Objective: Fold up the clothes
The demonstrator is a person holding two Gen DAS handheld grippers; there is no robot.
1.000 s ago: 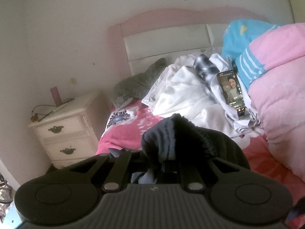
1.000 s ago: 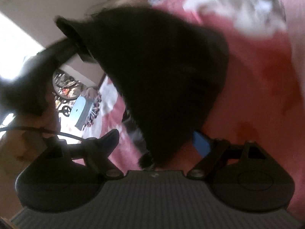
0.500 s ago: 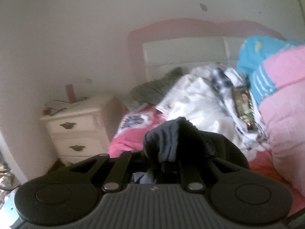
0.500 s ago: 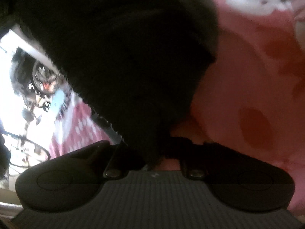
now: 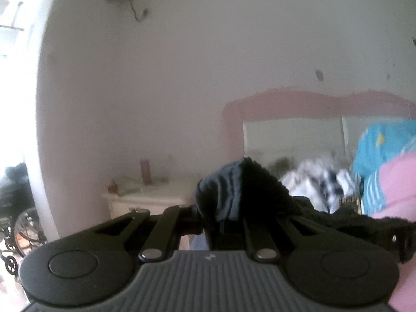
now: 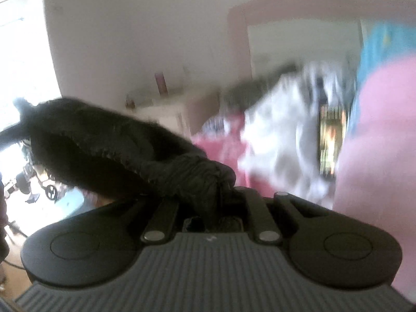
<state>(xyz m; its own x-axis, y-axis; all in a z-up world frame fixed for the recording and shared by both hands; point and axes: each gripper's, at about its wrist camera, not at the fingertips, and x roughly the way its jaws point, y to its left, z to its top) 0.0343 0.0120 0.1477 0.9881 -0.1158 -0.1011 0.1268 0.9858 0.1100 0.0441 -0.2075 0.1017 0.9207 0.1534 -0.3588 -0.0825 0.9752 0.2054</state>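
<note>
A black fleecy garment [image 5: 249,187] bunches up between the fingers of my left gripper [image 5: 228,221], which is shut on it and held high, facing the wall. The cloth runs off to the right along a fuzzy edge [image 5: 364,223]. In the right wrist view the same black garment [image 6: 109,145] stretches leftward from my right gripper [image 6: 215,197], which is shut on a gathered fold of it. Both views are blurred by motion.
The bed's pink sheet [image 6: 223,143] lies ahead, with a heap of white clothes [image 6: 280,135], a lit phone [image 6: 330,135] and a pink quilt [image 6: 379,140] at right. A white nightstand [image 5: 145,197] stands left of the headboard [image 5: 293,135]. A wheelchair [image 5: 15,223] sits far left.
Both grippers have lifted with the black garment. The left view swung up from the bed toward the wall. The right view rose from the pink sheet to face the headboard, the garment now stretched left.
</note>
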